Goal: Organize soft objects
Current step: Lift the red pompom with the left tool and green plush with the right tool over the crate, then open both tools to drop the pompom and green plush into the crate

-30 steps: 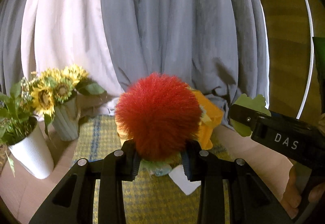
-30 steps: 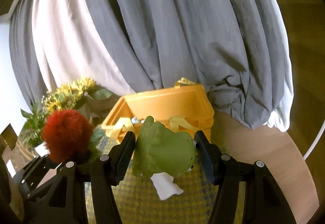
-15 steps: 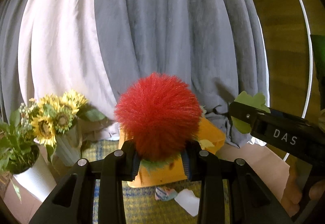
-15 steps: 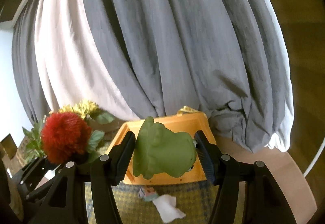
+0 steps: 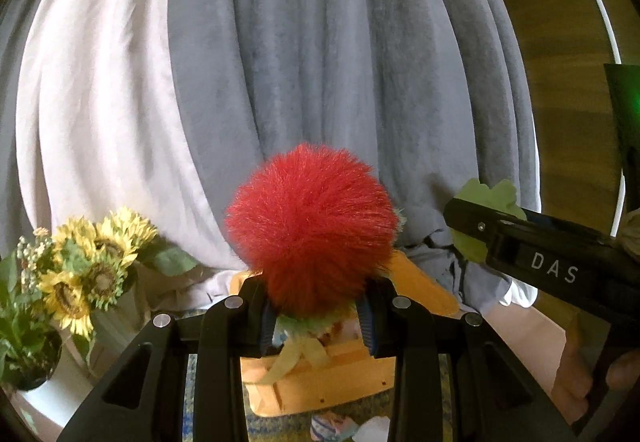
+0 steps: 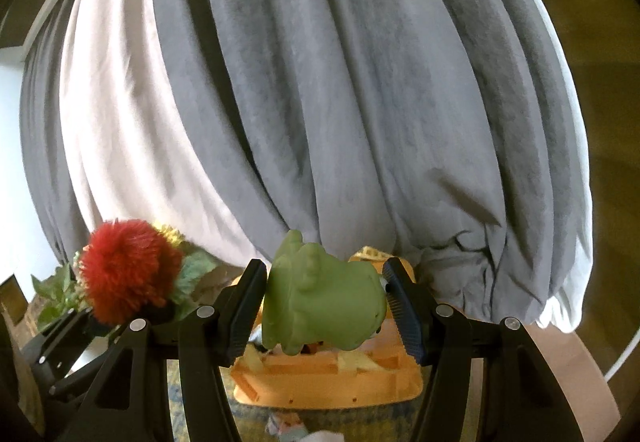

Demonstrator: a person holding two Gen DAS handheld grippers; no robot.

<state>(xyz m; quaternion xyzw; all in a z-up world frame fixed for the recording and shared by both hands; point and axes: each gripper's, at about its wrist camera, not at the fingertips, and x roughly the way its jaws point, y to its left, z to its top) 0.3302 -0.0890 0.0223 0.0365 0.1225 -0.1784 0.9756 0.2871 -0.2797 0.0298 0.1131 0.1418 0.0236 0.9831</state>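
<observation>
red pom-pom (image 5: 312, 217) is clamped in left gripper (image 5: 316, 318) fingers, green plush (image 6: 324, 294) in right gripper (image 6: 326, 306) fingers; both are held above the orange bin (image 5: 344, 382).

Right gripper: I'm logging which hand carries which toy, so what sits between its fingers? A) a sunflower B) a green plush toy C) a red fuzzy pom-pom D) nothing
B: in the right wrist view the green plush toy is pinched in the right gripper; the red pom-pom sits in the left gripper.
</observation>
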